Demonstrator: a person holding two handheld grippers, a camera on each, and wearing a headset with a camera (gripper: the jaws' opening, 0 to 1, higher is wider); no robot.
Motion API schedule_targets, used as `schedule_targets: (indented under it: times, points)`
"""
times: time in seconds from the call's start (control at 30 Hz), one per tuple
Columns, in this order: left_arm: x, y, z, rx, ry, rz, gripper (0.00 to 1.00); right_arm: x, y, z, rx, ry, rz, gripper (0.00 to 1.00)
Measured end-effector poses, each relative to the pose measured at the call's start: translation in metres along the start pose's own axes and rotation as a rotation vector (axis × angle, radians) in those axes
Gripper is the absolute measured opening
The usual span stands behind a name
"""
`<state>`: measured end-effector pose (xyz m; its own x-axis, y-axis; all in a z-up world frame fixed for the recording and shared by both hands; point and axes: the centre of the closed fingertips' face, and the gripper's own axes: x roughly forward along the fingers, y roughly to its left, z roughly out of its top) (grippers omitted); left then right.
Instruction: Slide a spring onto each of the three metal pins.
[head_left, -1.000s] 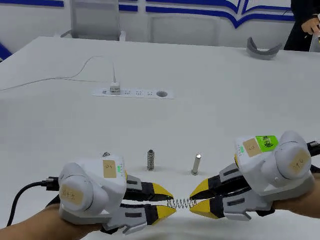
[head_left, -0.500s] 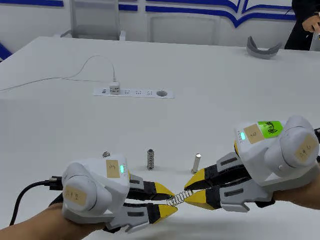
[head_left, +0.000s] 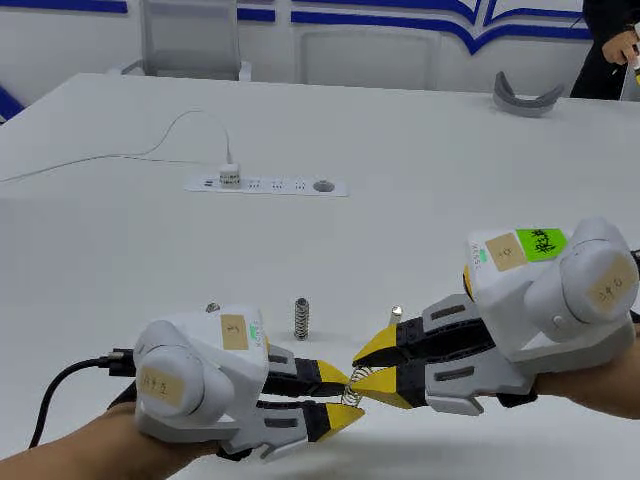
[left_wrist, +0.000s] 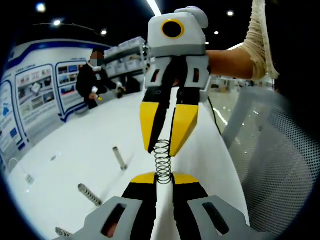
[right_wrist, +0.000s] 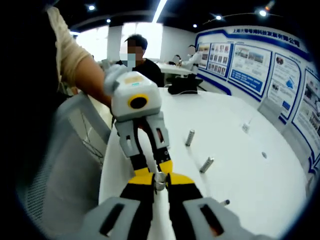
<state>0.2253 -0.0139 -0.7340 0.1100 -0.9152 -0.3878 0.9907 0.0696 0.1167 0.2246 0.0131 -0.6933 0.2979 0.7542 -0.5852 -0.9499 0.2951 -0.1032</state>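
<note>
- The white workbench (head_left: 120, 260) carries all 3 pins in a row just beyond the grippers; a power strip (head_left: 268, 185) lies well behind them.
- The right gripper (head_left: 357, 368) comes in from the right with its jaws pinched onto one end of the loose spring (left_wrist: 162, 159); it partly hides the right pin (head_left: 396, 313).
- The left gripper (head_left: 350, 396) faces it tip to tip, jaws clamped on the spring's other end; the coil bridges the short gap between the 2 pairs of yellow tips, off the table and in front of the pins.
- The middle pin (head_left: 301, 318) already wears a spring; the right pin looks bare; the left pin (head_left: 212, 308) shows just its top behind the left gripper, so whether it is loaded cannot be told.
- The loose spring should be very light and springy; it probably bends sideways and may flick away if squeezed hard or let go unevenly; a light hold near 1 end, leaving the other end's bore free, seems best for threading it over a pin.
- It is a thin, bright steel coil with open turns; short and narrow beside the jaw tips.
</note>
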Motion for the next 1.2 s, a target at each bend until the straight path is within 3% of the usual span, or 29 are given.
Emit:
schedule_targets:
  times: [0.43,0.7,1.2]
  points:
    - [-0.002,0.007,0.002,-0.066,-0.024,0.025,0.1,0.0,-0.008,0.001,0.065,-0.05,-0.043,0.15]
    - [-0.004,0.011,0.003,-0.082,-0.033,0.039,0.1,-0.002,-0.014,0.006,0.134,-0.117,-0.06,0.16]
    - [-0.007,0.015,0.008,-0.11,-0.063,0.059,0.1,0.004,-0.017,0.011,0.157,-0.163,-0.079,0.12]
